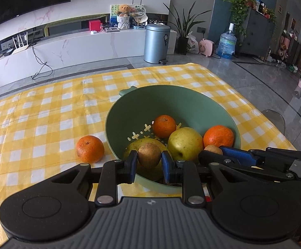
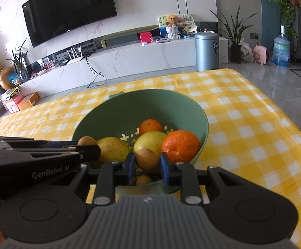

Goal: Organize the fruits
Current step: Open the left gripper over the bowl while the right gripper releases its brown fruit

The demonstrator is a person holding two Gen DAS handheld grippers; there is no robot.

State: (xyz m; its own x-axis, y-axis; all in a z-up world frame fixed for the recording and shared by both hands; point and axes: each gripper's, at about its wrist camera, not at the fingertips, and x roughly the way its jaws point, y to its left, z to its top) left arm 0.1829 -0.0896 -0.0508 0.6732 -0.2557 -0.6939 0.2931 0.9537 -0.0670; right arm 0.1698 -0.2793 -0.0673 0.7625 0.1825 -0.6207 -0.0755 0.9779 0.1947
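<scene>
A green colander bowl [image 1: 171, 97] stands on the yellow checked tablecloth and holds two oranges [image 1: 164, 125], two yellow pears [image 1: 184, 143] and more small brown fruit. My left gripper [image 1: 149, 160] is shut on a brown kiwi [image 1: 149, 155] over the bowl's near rim. My right gripper [image 2: 147, 162] is shut on another brown kiwi [image 2: 147, 159] over the same bowl [image 2: 142, 99]. Each gripper shows side-on in the other's view, holding its kiwi. One orange [image 1: 90, 149] lies on the cloth left of the bowl.
The table [image 1: 46, 108] ends at its far and right edges, with grey floor beyond. A grey bin [image 1: 156, 43], a potted plant [image 1: 182, 31] and a water bottle [image 1: 227, 43] stand by the far wall below a TV [image 2: 69, 8].
</scene>
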